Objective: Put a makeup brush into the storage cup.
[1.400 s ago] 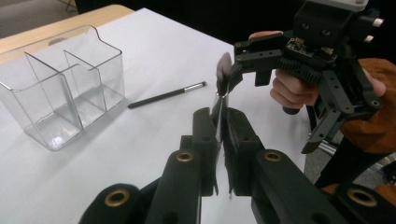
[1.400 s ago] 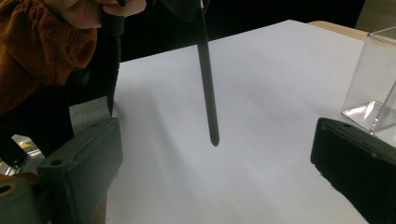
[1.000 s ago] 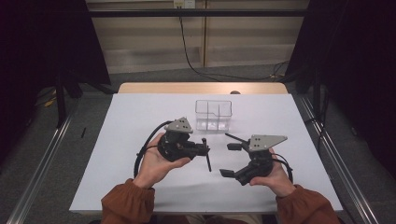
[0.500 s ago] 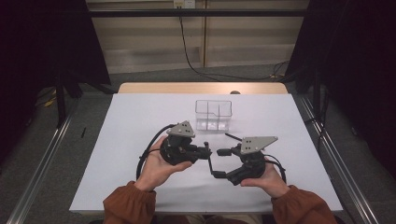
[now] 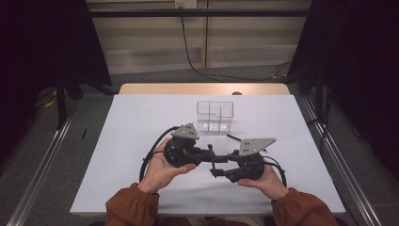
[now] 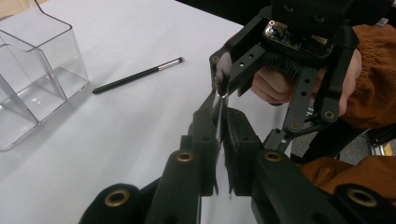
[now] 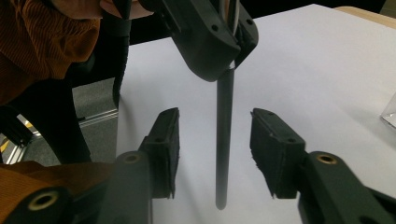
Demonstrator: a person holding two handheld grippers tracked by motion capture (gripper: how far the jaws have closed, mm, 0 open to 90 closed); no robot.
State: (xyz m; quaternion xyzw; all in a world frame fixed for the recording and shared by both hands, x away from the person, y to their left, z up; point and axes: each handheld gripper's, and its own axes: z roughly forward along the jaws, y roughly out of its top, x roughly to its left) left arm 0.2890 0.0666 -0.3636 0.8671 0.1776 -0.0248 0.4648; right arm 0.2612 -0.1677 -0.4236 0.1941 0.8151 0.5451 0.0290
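Low centre of the high view: the left gripper [image 5: 214, 154] and right gripper [image 5: 217, 170] meet nose to nose above the white table [image 5: 141, 122].

Left gripper jaws are clamped tight on a thin dark makeup brush [image 7: 225, 135]. In the left gripper view its bristle tip [image 6: 223, 71] pokes out past the pads toward the right gripper's body.

Right gripper jaws have just been closing. In the right gripper view they sit partly open, and the brush handle hangs between the pads, touching neither.

A second makeup brush [image 6: 137, 75] lies flat on the table, mid-frame, just beside the clear plastic organizer [image 5: 215, 115]. The organizer stands further back, centre of the high view.
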